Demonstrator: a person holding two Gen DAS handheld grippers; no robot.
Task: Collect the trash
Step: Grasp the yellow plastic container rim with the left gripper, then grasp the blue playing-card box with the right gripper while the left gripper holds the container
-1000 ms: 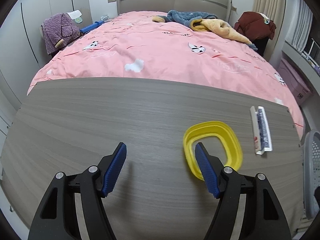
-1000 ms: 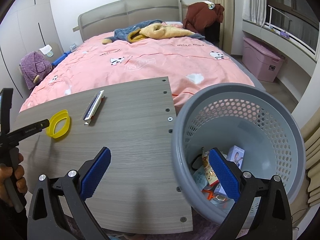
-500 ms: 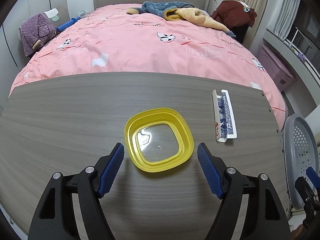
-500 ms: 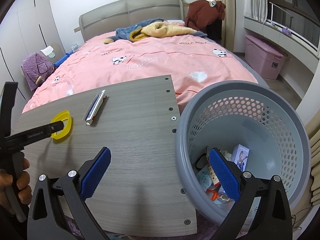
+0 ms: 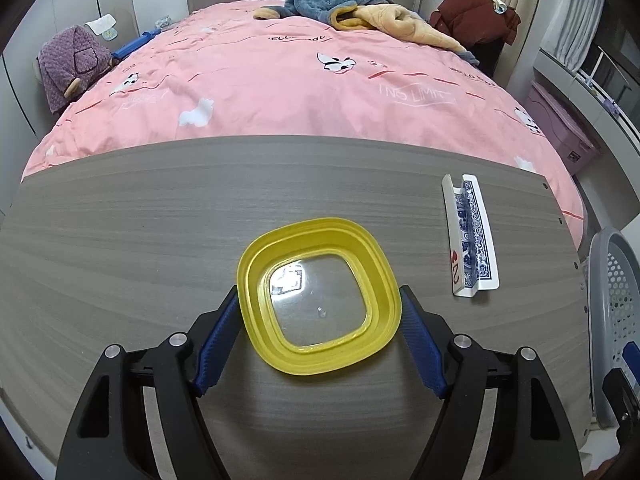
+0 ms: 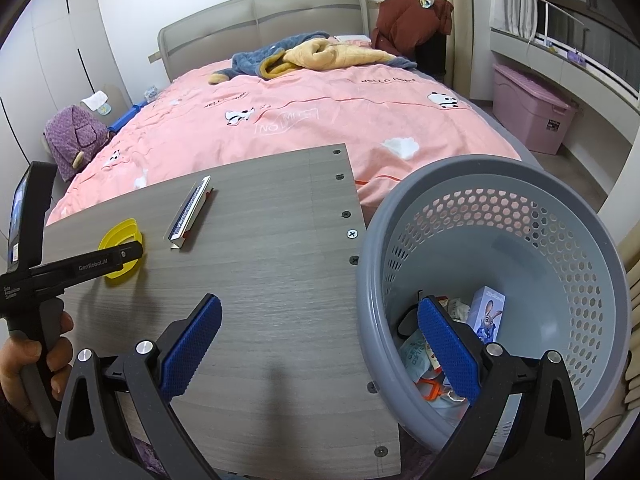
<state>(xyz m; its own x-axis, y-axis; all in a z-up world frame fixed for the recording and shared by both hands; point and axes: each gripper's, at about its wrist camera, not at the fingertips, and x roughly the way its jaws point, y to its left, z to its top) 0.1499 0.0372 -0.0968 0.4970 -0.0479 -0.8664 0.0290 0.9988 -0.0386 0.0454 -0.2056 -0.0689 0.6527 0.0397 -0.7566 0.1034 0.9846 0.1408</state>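
Note:
A yellow plastic lid (image 5: pixel 320 256) with a clear middle lies flat on the grey wood table (image 5: pixel 140 240). My left gripper (image 5: pixel 319 292) is open and low over it, a blue fingertip close to each side of the lid; whether the pads touch it I cannot tell. From the right wrist view, the left gripper (image 6: pixel 120 258) reaches over the lid (image 6: pixel 120 234), a hand on its handle. My right gripper (image 6: pixel 318 302) is open and empty, one finger above the table, the other over the grey perforated basket (image 6: pixel 560 240), which holds several wrappers and a small box.
A playing-card box (image 5: pixel 472 240) lies near the table's right edge, to the right of the lid. The basket (image 5: pixel 612 300) stands just past that edge. Behind the table is a bed with a pink duvet (image 5: pixel 320 92). A pink storage bin (image 6: pixel 528 108) sits by the window.
The left gripper swung right and sank: the lid, first beside its right finger, now sits between both fingertips. The right gripper has hardly moved.

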